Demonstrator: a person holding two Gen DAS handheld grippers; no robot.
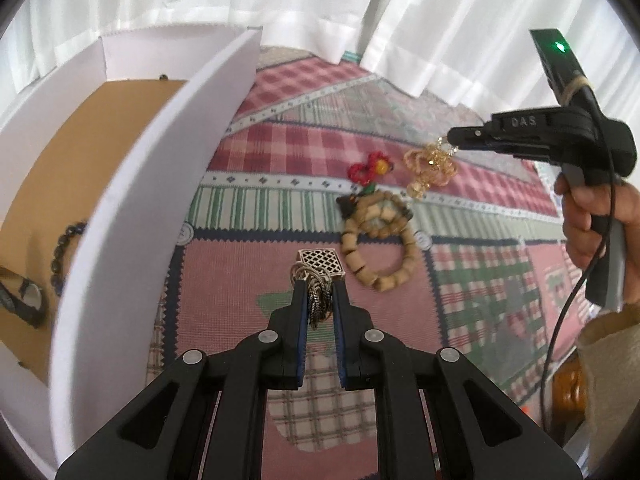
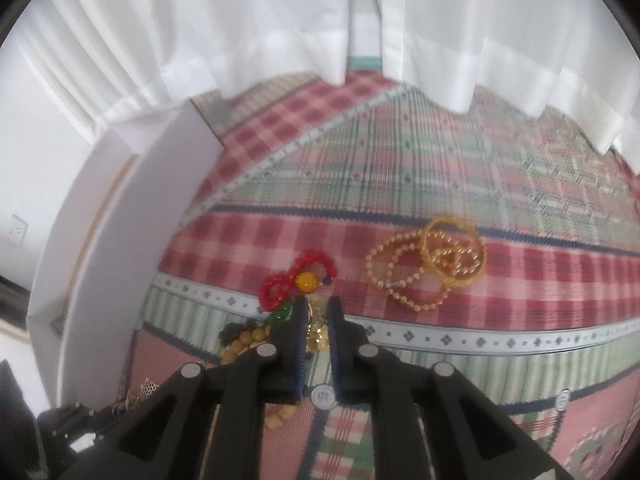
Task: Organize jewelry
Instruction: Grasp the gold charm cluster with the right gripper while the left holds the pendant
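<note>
My left gripper (image 1: 318,286) is shut on a bunched silver chain (image 1: 318,304), whose square lattice pendant (image 1: 323,263) sticks out past the tips. It hangs above the patchwork cloth (image 1: 248,264), right of a white box (image 1: 132,208). My right gripper (image 2: 318,304) is shut on a small gold piece (image 2: 316,330). The left wrist view shows it (image 1: 454,142) raised at the far right with that gold piece (image 1: 438,152) dangling. On the cloth lie a red bead flower (image 2: 296,278), a wooden bead bracelet (image 1: 376,240), and a gold bead strand with bangles (image 2: 430,266).
The white box has a brown floor (image 1: 80,152) holding a dark bead bracelet (image 1: 66,248) and a dark strap (image 1: 24,304). Its tall wall (image 2: 100,248) stands left of the jewelry. White curtains (image 2: 320,20) hang behind. A person's hand (image 1: 592,216) holds the right gripper's handle.
</note>
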